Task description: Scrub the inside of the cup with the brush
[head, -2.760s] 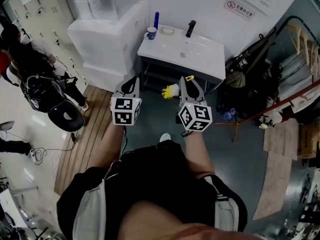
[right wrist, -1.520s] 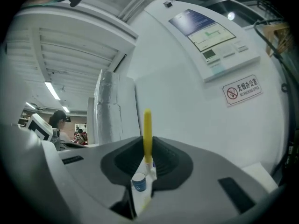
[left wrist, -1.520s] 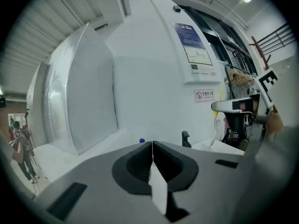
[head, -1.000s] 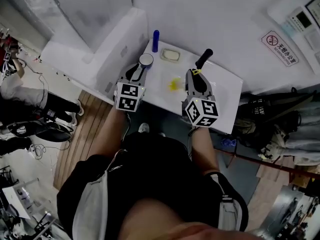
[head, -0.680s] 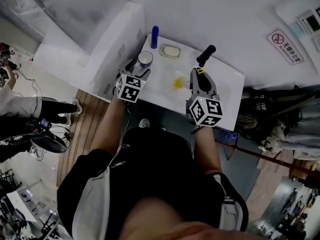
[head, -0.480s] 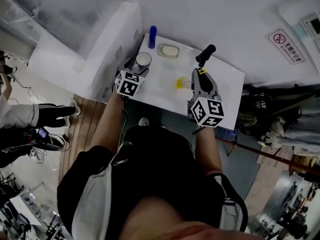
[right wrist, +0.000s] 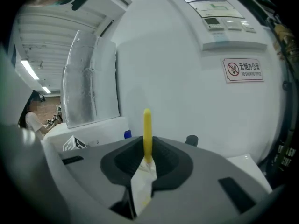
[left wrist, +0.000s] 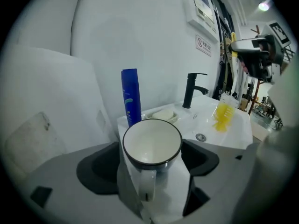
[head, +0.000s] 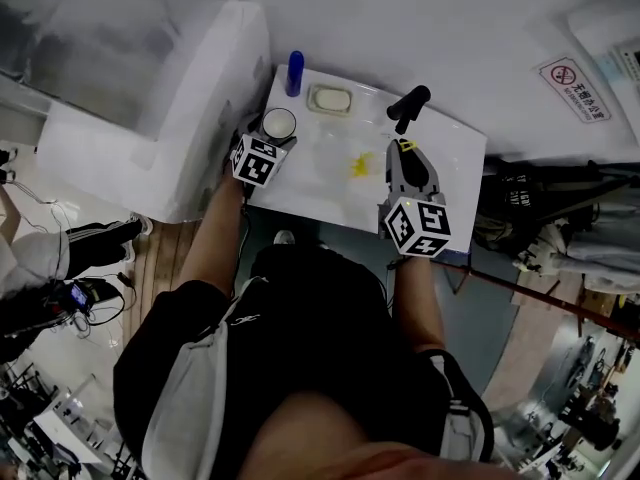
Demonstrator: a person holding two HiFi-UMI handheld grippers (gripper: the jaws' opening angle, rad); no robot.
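overhead, a big white block (head: 170,98) stands against the left side of a white sink (head: 455,173), both set under a white wall.

left gripper (head: 268,138): at the sink's left edge, jaws spread wide and opening. the cup (left wrist: 152,143) stands upright between them on the sink top, white inside, dark rim, handle turned toward the gripper. the pads do not look pressed on it.

right gripper (head: 401,150): over the sink's right half, jaws closed tight on the thin yellow handle of the brush (head: 360,165). the handle pokes up between the jaws in the right gripper view; the bristle head points left, over the basin, well apart from the cup.

blue bottle (head: 294,72): upright at the back left corner, just behind the cup.

black faucet (head: 408,103): at the back rim, beyond the right gripper.

soap dish (head: 329,99): between bottle and faucet, a pale bar in it.

drain (left wrist: 200,137): in the basin, near the bristles.
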